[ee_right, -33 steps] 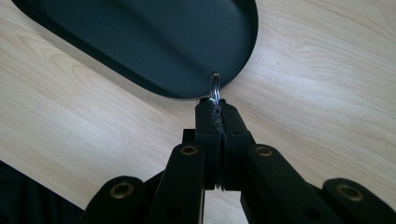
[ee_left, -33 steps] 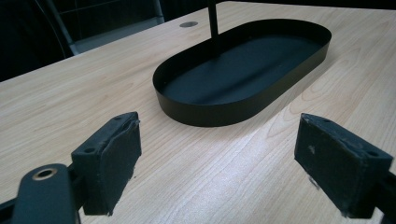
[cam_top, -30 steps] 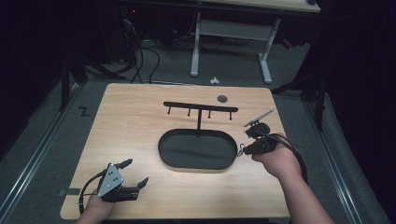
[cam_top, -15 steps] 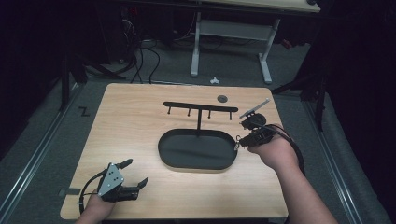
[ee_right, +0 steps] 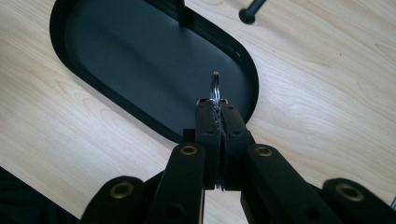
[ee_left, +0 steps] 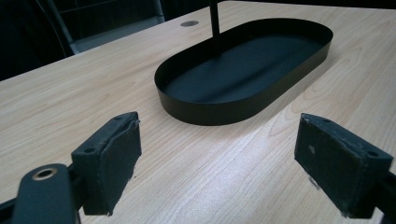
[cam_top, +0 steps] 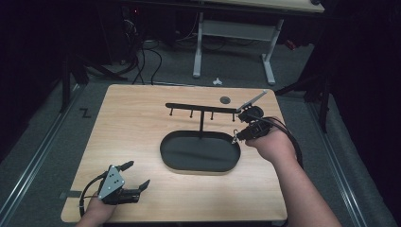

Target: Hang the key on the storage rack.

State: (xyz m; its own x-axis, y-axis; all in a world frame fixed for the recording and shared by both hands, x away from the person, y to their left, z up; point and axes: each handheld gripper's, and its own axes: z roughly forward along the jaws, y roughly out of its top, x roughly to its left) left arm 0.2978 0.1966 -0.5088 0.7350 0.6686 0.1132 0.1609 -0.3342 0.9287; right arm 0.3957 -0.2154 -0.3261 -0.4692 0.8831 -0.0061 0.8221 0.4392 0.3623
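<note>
While the right gripper (ee_right: 217,109) is pinching a metal key ring (ee_right: 215,86) between clenched jaws, the ring is hanging over the black oval tray's (cam_top: 170,158) right end, beneath the hook rail (cam_top: 198,108). Nothing is lying in the tray. Left gripper (cam_top: 135,177) is resting released near the table's (cam_top: 132,123) front-left edge.

Pale wood-grain tabletop (cam_top: 142,118); matte black oval tray (cam_top: 165,152) and black hook rack (cam_top: 200,108); silvery key ring (ee_right: 215,88) (metallic glint) in the black right tool (ee_right: 215,108).
</note>
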